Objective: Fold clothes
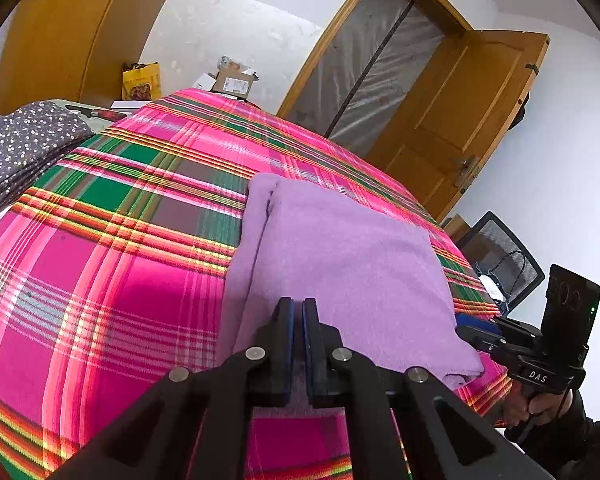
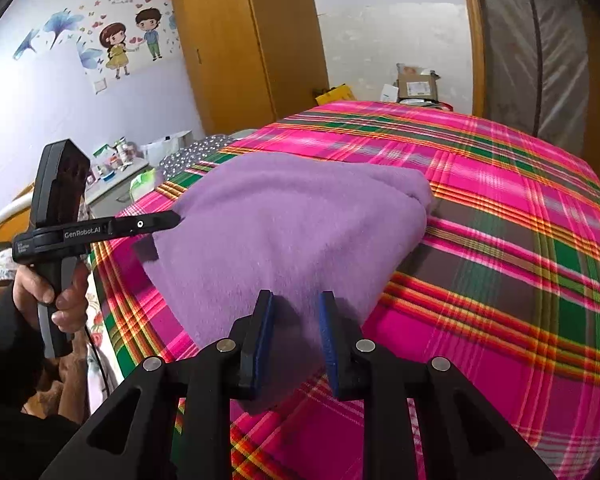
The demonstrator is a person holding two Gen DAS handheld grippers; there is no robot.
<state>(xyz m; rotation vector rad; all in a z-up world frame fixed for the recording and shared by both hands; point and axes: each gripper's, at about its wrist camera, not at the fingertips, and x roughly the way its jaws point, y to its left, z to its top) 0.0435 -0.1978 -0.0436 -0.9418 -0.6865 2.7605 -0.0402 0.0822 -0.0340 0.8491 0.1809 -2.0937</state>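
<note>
Both grippers sit at the near edge of one folded lilac fleece garment (image 1: 340, 264), which lies on a bed covered by a pink, green and orange plaid sheet (image 1: 112, 264). The left gripper (image 1: 299, 308) has its blue-padded jaws drawn almost together, with a thin lip of the fleece pinched between them at the garment's near left corner. The right gripper (image 2: 296, 304) stands partly apart, and the near right corner of the same fleece runs down between its pads; whether those pads actually press the cloth I cannot tell, since a gap shows beside the cloth. From either tool the garment stretches straight ahead and away, toward the far side of the bed. In the left wrist view its long axis runs forward from the jaws, with a lengthwise fold line along the left side and a narrower strip of fleece showing under it. The two hands are spread along the short near edge, each equally close to its own corner, so neither is the nearer one. My guess is that the coming move is a fold of this near edge over toward the far edge, which needs both corners carried forward together and level. A dark dotted stack of folded cloth (image 1: 24, 148) rests well apart at the far left.
</note>
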